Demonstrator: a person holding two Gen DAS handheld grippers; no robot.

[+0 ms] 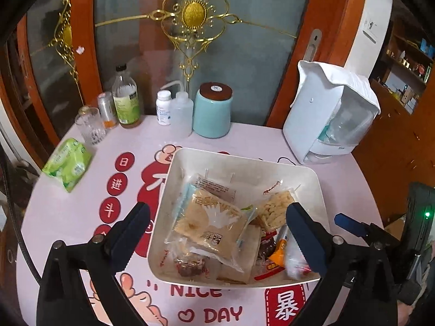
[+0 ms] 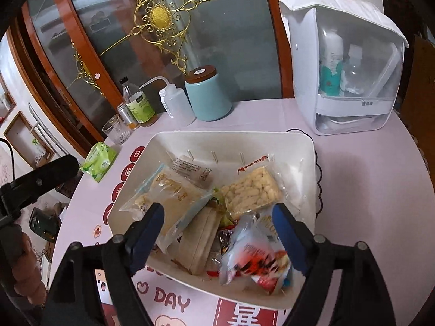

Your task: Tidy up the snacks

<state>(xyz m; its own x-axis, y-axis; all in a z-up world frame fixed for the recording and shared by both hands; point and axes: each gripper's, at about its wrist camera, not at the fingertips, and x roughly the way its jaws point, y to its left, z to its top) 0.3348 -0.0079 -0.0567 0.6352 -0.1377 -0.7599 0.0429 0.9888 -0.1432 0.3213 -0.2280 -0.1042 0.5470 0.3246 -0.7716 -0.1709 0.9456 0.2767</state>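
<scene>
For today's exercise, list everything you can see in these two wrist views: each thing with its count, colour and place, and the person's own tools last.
Tray: one, cream, table centre.
Snack packets: several, mixed colours, inside tray.
Tissue pack: one, green, left of tray.
Glass: one, clear, back left.
Can: one, silver, behind glass.
Bottles: three, clear or white, back row.
Jar: one, light blue, back centre.
Storage box: one, white, back right.
Left tongs: open over tray.
Right tongs: open over tray.

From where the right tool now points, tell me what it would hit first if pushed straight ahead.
Most likely the blurred red-and-white snack packet lying between the open right tool's fingers, in the white tray. Depth is hard to judge.
</scene>
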